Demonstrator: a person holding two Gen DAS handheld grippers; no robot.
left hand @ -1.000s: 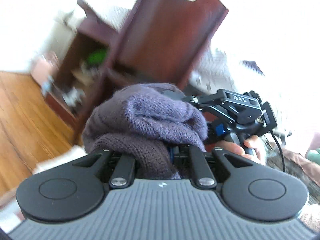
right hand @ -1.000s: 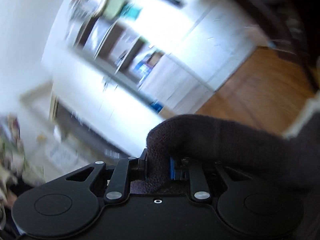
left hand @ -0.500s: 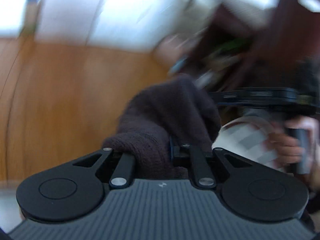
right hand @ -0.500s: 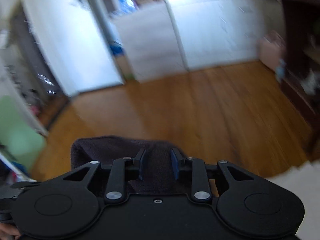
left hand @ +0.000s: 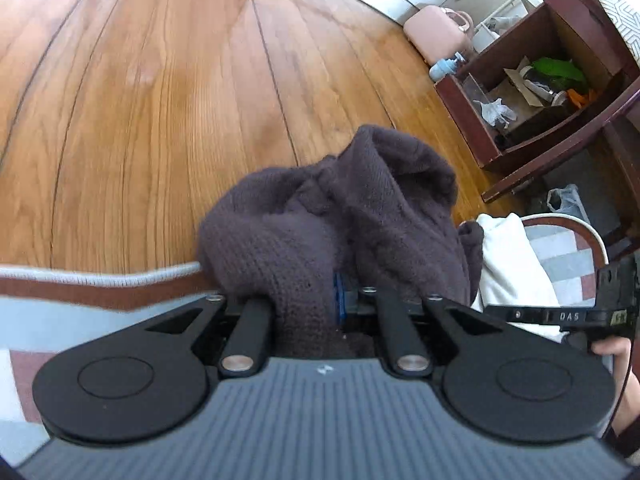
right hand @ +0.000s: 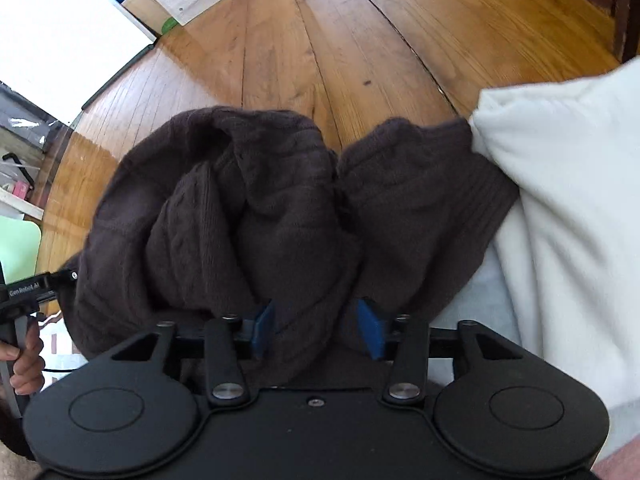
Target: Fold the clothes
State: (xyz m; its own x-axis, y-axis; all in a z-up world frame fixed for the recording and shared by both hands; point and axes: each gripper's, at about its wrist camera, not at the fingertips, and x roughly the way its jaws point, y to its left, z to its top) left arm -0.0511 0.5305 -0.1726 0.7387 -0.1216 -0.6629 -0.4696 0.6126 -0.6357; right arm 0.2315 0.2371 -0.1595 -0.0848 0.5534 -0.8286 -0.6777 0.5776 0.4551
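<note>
Both grippers have come down from mid-air. Right gripper (right hand: pixel 316 330): jaws opening, now spread, dark knit sweater (right hand: pixel 256 208) slack between them. Left gripper (left hand: pixel 316 308): jaws starting to open, cloth bunched between. Judgement: garment being released for folding.

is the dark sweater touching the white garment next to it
Touching. The right wrist view shows the dark sweater's right edge pressed against the white garment, no gap between them.

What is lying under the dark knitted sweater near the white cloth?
The dark knitted sweater rests partly on the white cloth and on a pale grey surface beside it. Its bunched folds cover whatever lies directly beneath the middle.
</note>
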